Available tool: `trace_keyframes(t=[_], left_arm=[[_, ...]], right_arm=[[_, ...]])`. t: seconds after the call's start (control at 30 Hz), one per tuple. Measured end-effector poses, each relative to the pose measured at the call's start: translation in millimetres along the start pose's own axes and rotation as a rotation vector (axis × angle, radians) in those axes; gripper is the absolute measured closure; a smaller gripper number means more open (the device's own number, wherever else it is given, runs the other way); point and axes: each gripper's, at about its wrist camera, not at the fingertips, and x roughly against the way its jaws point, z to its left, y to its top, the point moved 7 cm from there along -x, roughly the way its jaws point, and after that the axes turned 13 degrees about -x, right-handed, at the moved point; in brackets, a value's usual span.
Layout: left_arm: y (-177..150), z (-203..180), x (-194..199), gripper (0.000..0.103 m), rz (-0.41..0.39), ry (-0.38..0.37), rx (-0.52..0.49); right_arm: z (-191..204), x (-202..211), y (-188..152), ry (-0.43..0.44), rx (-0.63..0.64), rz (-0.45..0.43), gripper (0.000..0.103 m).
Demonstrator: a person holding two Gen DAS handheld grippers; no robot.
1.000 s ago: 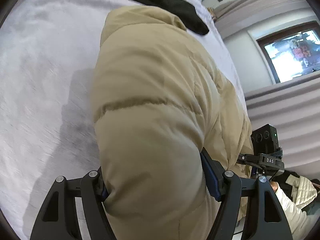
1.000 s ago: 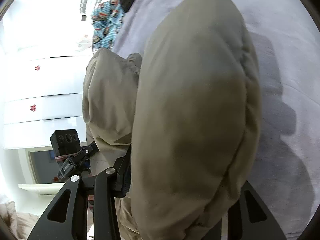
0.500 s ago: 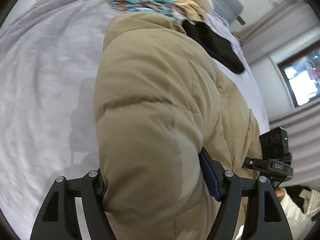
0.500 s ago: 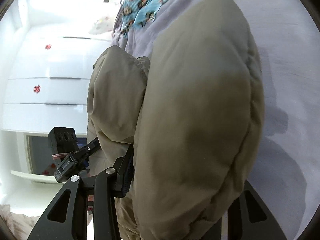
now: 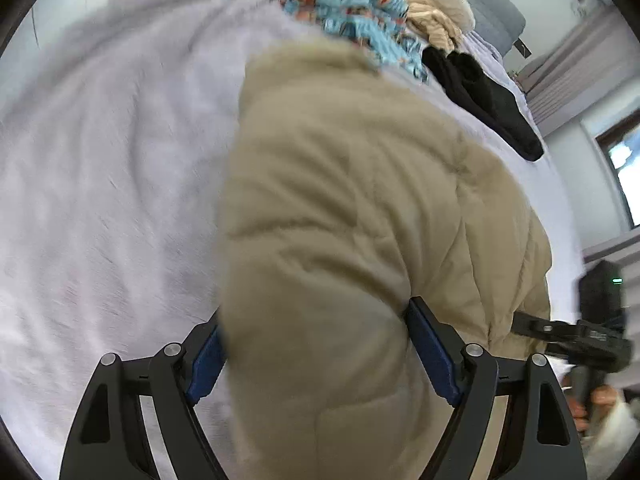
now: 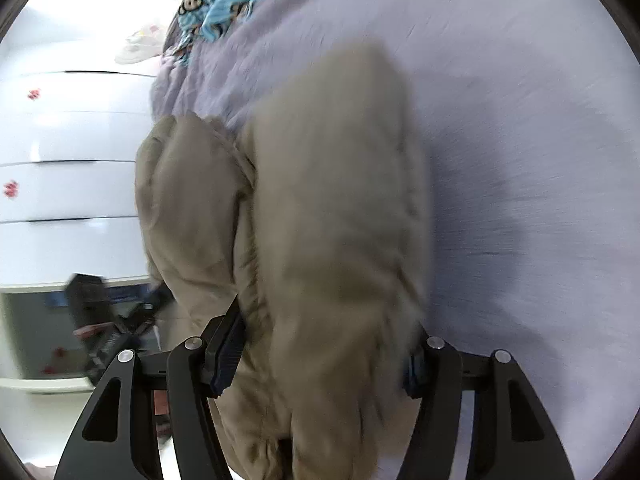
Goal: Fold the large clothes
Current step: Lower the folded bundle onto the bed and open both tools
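A puffy beige jacket [image 5: 360, 220] lies bunched on the lilac bed cover [image 5: 100, 200], running away from my left gripper [image 5: 316, 344]. Its jaws are opening, but the blue pads [image 5: 432, 352] still pinch a thick fold. In the right wrist view the same jacket [image 6: 332, 200] sits between the fingers of my right gripper [image 6: 320, 356]. Those jaws are also opening, and the blurred fabric hangs loose there, no longer bulging over the right finger [image 6: 436, 360].
A blue patterned garment [image 5: 348, 8], a cream knit [image 5: 436, 12] and a black garment [image 5: 488, 96] lie at the far end of the bed. White drawers [image 6: 60, 184] stand beyond the bed's edge. A window [image 5: 624, 160] is at the right.
Both grippers carried the jacket forward over the bed, bringing the pile of clothes into fuller view. Both pairs of jaws have widened, and the right gripper's right finger has come out from under the fabric.
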Motion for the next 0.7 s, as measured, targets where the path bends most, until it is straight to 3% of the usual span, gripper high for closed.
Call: trace_keyframes(t=[0.03,0.07,0.13,0.17,0.27,0.43,0.5,0.53,0.7], left_arm=[[7,-1,9,0.021,-0.028,0.025,-0.025],[14,0,20,0.030,-0.062,0.037,-0.048],[32,1,32,0.038,-0.101,0.043,-0.077],[35,6,36,0.038,-0.114,0.047,-0.083],[62,9,23,0.038,-0.128,0.076,-0.094],[75,-7,-13,0.037,-0.090,0.152,-0.128],[73,-20,-26,0.037,-0.072,0.209,-0.164],[70,-24,-29,0.037,-0.070,0.220,-0.175],[62,-37,-41,0.037,-0.068,0.227,-0.220]], right_arm=[[-2,16,-2,-0.057,0.018,-0.055,0.037],[-1,29,-6,-0.099,0.036,-0.111,0.039],[9,64,-7,-0.161,0.091,-0.245,0.077],[13,78,-8,-0.163,0.109,-0.281,0.080],[53,90,-19,-0.089,0.177,-0.301,0.080],[118,44,-8,-0.093,0.300,-0.286,0.080],[118,14,-3,-0.187,0.313,-0.297,0.080],[99,11,-7,-0.225,0.295,-0.289,0.080],[61,-21,-6,-0.273,0.220,-0.280,0.085]])
